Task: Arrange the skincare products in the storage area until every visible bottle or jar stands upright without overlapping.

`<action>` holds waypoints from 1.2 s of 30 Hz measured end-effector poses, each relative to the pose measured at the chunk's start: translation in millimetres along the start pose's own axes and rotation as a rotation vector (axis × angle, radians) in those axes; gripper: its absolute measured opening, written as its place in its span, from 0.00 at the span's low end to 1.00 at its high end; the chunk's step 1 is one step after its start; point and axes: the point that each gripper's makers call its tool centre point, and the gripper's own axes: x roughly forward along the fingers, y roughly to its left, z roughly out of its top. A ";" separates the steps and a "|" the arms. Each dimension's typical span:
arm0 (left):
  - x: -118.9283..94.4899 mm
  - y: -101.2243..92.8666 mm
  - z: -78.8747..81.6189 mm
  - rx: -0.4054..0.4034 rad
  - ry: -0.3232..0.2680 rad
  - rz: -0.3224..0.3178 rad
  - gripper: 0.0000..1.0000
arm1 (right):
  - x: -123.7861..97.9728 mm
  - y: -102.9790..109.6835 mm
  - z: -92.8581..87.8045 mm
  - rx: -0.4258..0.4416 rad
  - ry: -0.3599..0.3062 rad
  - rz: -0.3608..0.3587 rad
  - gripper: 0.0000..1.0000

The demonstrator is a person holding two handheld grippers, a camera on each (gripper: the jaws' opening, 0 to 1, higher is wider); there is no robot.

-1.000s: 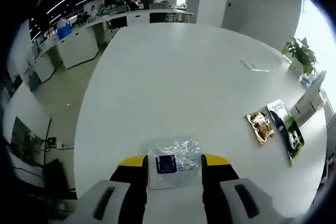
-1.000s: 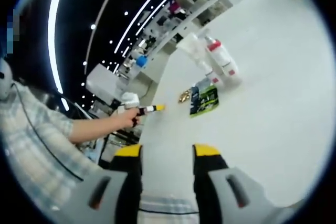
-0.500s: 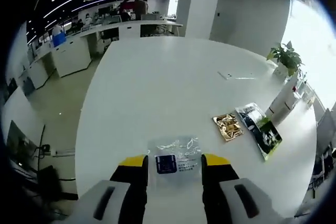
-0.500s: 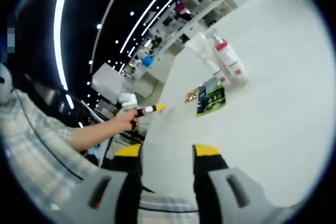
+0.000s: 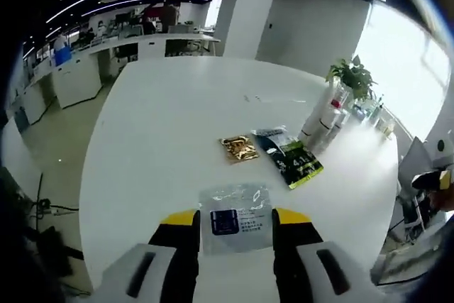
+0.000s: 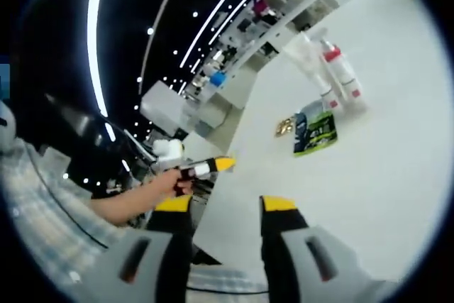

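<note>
Left gripper (image 5: 236,219) clamps a clear sachet (image 5: 235,218) above the bench (image 5: 163,125); right gripper (image 6: 227,205) open, empty. Bottles (image 6: 333,76) stand near the far bench edge: carry the sachet level toward them.

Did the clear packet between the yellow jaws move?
No. In the left gripper view the clear packet sits in the same spot between the left gripper jaws. The camera turned: the gold sachet slid across the white table.
</note>
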 end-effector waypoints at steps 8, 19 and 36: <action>-22.9 -58.8 -17.9 0.047 -0.017 -0.096 0.41 | 20.8 12.0 -19.7 0.059 0.058 0.066 0.29; -59.1 -133.5 -37.7 0.018 -0.060 -0.254 0.41 | 41.5 23.9 -33.2 0.109 0.097 0.109 0.30; -69.0 -207.7 -51.5 0.331 -0.035 -0.351 0.41 | 32.1 10.7 -57.5 0.166 0.193 0.042 0.17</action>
